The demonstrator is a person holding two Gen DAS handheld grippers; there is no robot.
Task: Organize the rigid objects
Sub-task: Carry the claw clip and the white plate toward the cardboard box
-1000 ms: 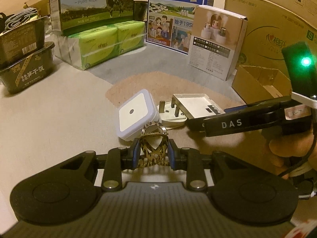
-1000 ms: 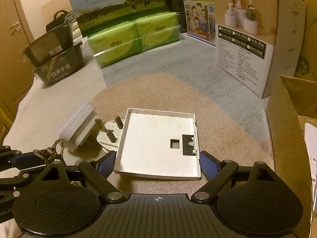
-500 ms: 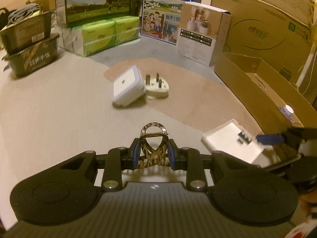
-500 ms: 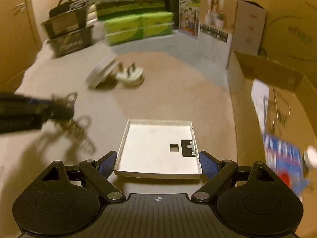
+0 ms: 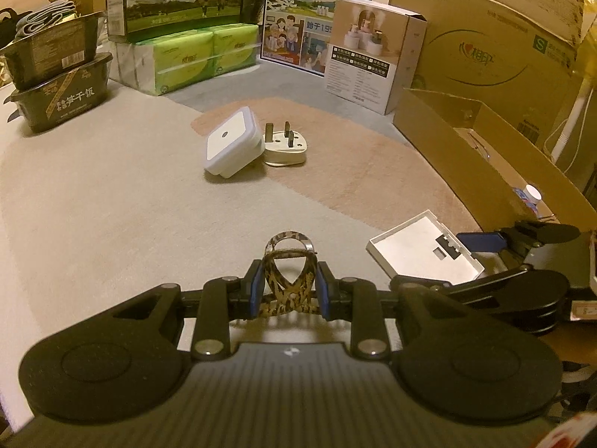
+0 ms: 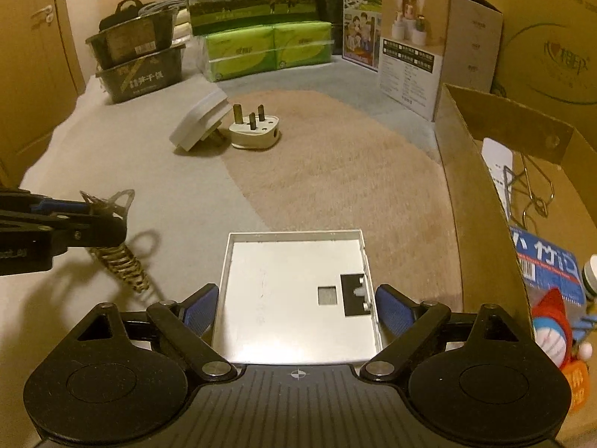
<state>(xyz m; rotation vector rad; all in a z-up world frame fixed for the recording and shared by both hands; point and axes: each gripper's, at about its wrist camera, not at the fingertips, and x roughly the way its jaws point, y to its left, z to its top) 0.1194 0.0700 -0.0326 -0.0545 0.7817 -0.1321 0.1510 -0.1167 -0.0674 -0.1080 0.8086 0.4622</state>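
Observation:
My left gripper (image 5: 286, 287) is shut on a leopard-pattern hair clip (image 5: 287, 257), held above the beige surface; the right wrist view shows the clip (image 6: 119, 261) hanging at the left. My right gripper (image 6: 296, 310) has a white square cover plate (image 6: 291, 280) between its blue pads, which touch its two side edges as the jaws are opening slightly. The plate (image 5: 421, 254) sits close beside the open cardboard box (image 6: 477, 205). Farther off lie a white square night light (image 5: 231, 145) and a cream three-pin plug (image 5: 285, 147), side by side.
The cardboard box (image 5: 466, 149) at the right holds a booklet, wire pieces and a small toy. Milk cartons, green tissue packs (image 5: 194, 56), a humidifier box (image 5: 369, 48) and stacked dark trays (image 5: 56, 86) line the back. A brown rug patch (image 6: 335, 171) covers the middle.
Both grippers pulled back from the night light and plug. The right one carried the white plate away to a spot next to the cardboard box; the left kept hold of the hair clip.

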